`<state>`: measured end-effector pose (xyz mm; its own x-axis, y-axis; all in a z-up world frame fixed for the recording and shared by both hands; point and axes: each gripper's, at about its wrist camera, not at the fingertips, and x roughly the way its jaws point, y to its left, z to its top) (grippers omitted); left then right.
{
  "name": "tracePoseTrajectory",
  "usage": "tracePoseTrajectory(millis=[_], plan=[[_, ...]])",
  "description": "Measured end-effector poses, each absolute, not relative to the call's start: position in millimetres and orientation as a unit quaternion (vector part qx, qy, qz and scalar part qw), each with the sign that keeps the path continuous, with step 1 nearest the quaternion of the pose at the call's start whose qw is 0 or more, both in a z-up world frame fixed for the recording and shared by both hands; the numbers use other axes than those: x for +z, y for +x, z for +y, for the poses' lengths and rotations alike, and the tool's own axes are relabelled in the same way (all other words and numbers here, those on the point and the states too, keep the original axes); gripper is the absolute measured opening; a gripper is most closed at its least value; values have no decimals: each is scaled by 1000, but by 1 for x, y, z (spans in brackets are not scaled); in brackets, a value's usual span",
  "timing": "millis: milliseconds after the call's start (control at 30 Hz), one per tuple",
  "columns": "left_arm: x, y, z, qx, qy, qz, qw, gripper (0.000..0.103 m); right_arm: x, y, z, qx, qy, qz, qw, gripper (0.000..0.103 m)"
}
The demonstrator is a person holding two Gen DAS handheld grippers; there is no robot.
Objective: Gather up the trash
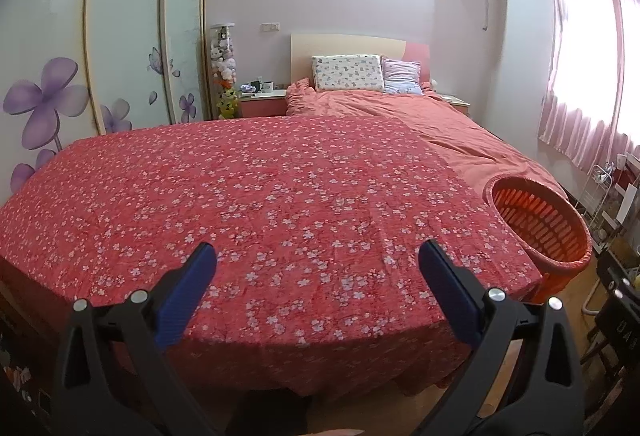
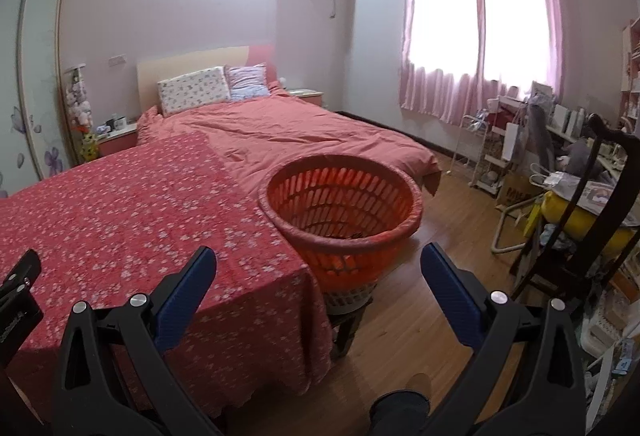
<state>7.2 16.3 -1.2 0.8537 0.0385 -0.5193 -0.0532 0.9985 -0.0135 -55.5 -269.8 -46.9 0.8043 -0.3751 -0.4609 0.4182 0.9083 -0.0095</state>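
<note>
An orange slatted plastic basket (image 2: 340, 212) stands on a small stool beside the right edge of a table draped in a red floral cloth (image 2: 140, 204). In the left wrist view the basket (image 1: 540, 224) shows at the far right of the cloth (image 1: 260, 204). Something small and dark lies in the basket's bottom. My left gripper (image 1: 318, 256) hangs open above the cloth's near edge with nothing between its blue pads. My right gripper (image 2: 318, 260) is open too, just in front of the basket. No loose trash shows on the cloth.
A bed (image 2: 288, 132) with a pink cover and two pillows lies behind the table. A wardrobe (image 1: 120, 36) with flower decals lines the left wall. A dark wooden chair (image 2: 580, 228) and cluttered shelves and bags (image 2: 520, 156) fill the right side. Wooden floor (image 2: 432, 236) lies right of the basket.
</note>
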Motion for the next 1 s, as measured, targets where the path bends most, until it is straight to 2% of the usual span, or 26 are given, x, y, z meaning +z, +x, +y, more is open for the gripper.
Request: tracePoseTrajectory(millis=[1000], plan=[[-3, -12, 23, 24, -24, 270, 962, 99, -50, -62, -259, -214, 37, 243, 945, 101]])
